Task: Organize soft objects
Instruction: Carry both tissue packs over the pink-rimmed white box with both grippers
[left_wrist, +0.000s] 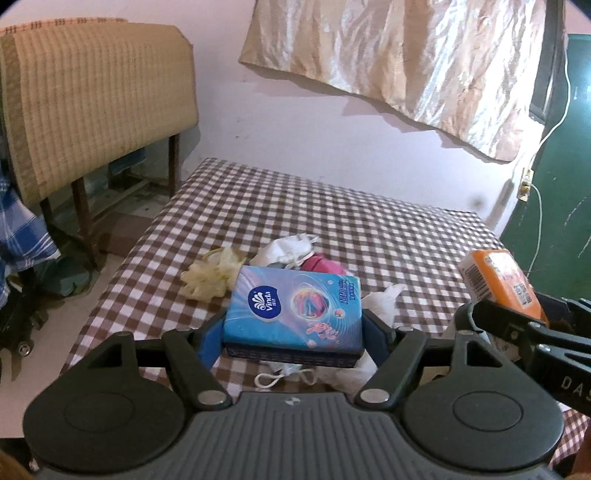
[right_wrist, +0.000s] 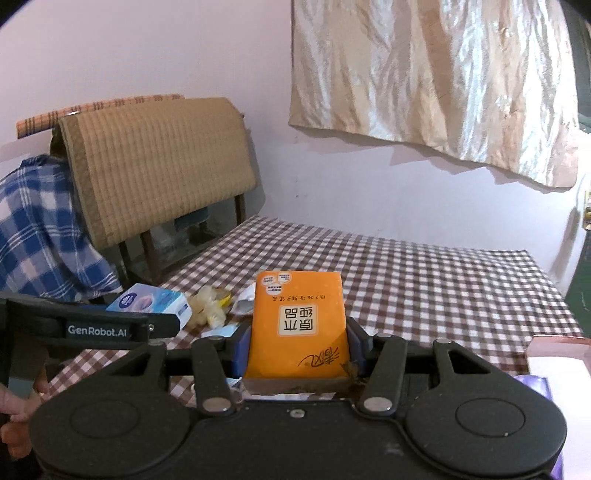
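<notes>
Left wrist: we grip the blue tissue pack (left_wrist: 293, 310) in the left gripper (left_wrist: 293, 332) and the orange tissue pack (right_wrist: 298, 325) in the right gripper (right_wrist: 298, 354); the checked bed (left_wrist: 388, 229) lies bare toward its far edge.

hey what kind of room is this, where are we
Probably a room in a home, perhaps a bedroom: a checkered cloth covers a wide flat surface against a pink wall, a wrinkled curtain hangs above, and a chair draped with a woven mat stands beside it.
</notes>
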